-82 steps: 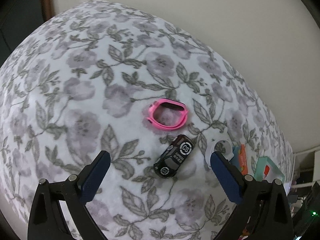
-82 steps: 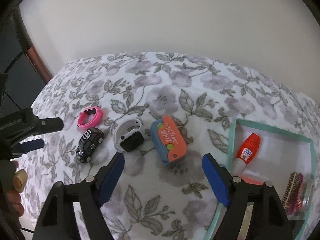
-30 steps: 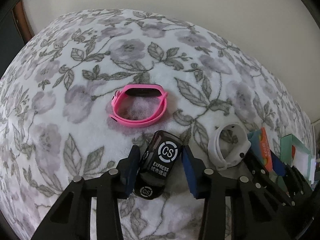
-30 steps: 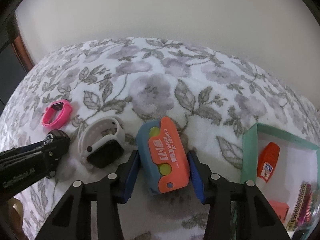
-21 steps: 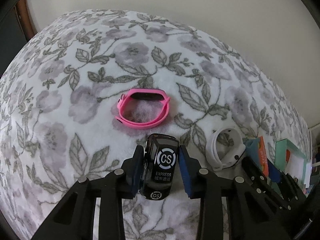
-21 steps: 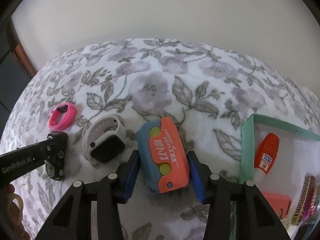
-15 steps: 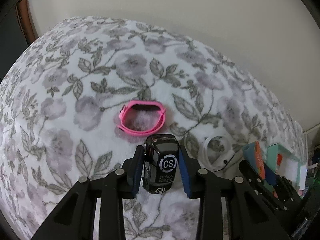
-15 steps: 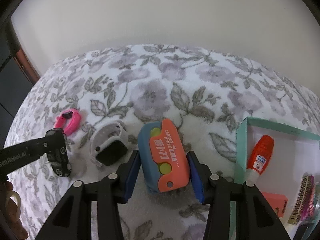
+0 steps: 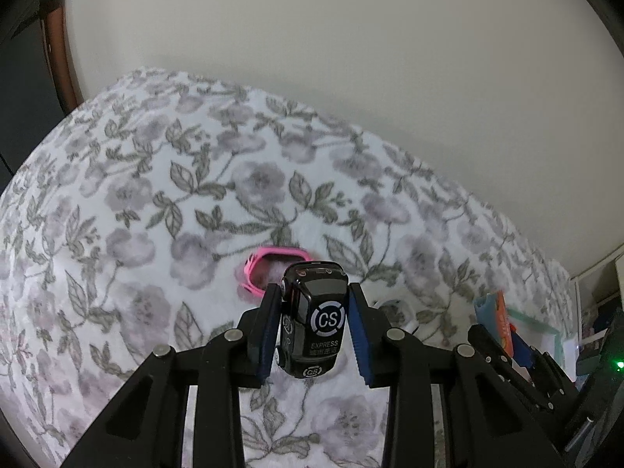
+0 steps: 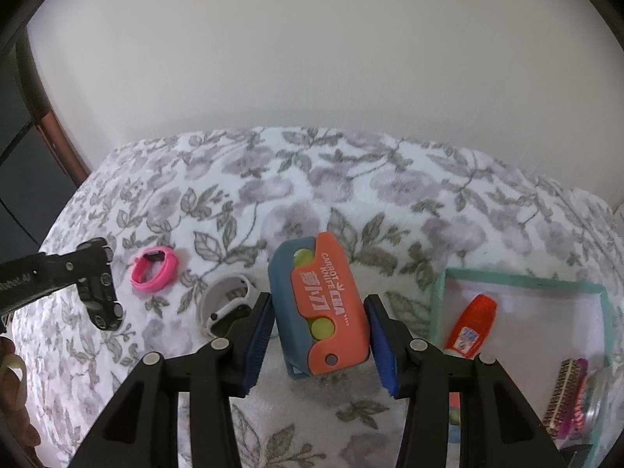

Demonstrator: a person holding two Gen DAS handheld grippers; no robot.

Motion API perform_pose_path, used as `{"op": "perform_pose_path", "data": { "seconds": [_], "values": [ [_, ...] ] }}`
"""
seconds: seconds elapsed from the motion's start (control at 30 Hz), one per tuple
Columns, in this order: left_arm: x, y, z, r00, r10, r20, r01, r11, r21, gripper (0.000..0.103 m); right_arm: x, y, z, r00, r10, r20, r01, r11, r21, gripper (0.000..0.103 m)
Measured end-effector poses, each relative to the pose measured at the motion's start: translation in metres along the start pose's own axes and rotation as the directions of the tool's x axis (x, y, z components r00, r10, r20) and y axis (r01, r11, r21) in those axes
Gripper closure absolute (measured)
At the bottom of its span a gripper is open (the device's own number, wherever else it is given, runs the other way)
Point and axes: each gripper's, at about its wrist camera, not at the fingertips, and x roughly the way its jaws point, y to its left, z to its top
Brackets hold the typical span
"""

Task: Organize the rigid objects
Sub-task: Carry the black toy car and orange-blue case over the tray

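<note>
Behind everything stands a plain pale wall, and below it a soft white blanket with grey-purple flowers and leaves (image 9: 128,210) covers the surface. From the left wrist view, the left gripper (image 9: 315,325) has its two blue-padded jaws clamped on the sides of a small glossy black toy car with a white "CS" circle on its roof (image 9: 314,318), which appears lifted clear of the blanket, nose pointing away. Just behind the car lies a bright pink rubber wristband (image 9: 259,273), and to the right a white plastic watch strap (image 9: 394,308) is partly hidden by the finger. From the right wrist view, the right gripper (image 10: 318,331) holds its jaws closed on a blue and orange plastic carrot-knife toy (image 10: 318,308), also seemingly raised above the blanket. At the right stands an open mint-green cardboard box with a white inside (image 10: 518,279), containing an orange and white glue bottle (image 10: 470,325) and a small brush with pink bristles (image 10: 565,394). I judge that both things should go into this box. To do it well, carry the knife toy first over the near rim, lower it into a free white area beside the bottle, and open only when it rests. Keep the car level, because its smooth sides may slip between the pads.
</note>
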Motion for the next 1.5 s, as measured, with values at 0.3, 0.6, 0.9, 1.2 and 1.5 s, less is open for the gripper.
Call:
{"op": "perform_pose_path", "data": {
  "seconds": [0.3, 0.6, 0.9, 1.2, 1.5],
  "values": [
    [-0.035, -0.025, 0.005, 0.992, -0.116, 0.054, 0.115, 0.993, 0.037, 0.068, -0.038, -0.023, 0.012, 0.998, -0.032, 0.053, 0.031, 0.999, 0.015, 0.053],
    [-0.049, -0.071, -0.004, 0.981, -0.188, 0.056, 0.180, 0.976, 0.123, 0.068, -0.063, -0.083, 0.012, 0.993, -0.107, 0.048, 0.102, 0.990, 0.097, 0.053],
    [-0.055, -0.123, -0.024, 0.963, -0.267, 0.027, 0.255, 0.944, 0.209, 0.068, -0.084, -0.155, 0.011, 0.988, -0.156, 0.019, 0.146, 0.957, 0.250, 0.053],
    [-0.042, -0.187, -0.059, 0.957, -0.287, -0.036, 0.282, 0.896, 0.342, 0.068, -0.097, -0.211, -0.003, 0.981, -0.194, -0.016, 0.187, 0.917, 0.351, 0.053],
    [-0.006, -0.225, -0.093, 0.957, -0.274, -0.097, 0.289, 0.861, 0.419, 0.068, -0.082, -0.223, -0.014, 0.973, -0.213, -0.088, 0.230, 0.915, 0.332, 0.053]
  ]
}}
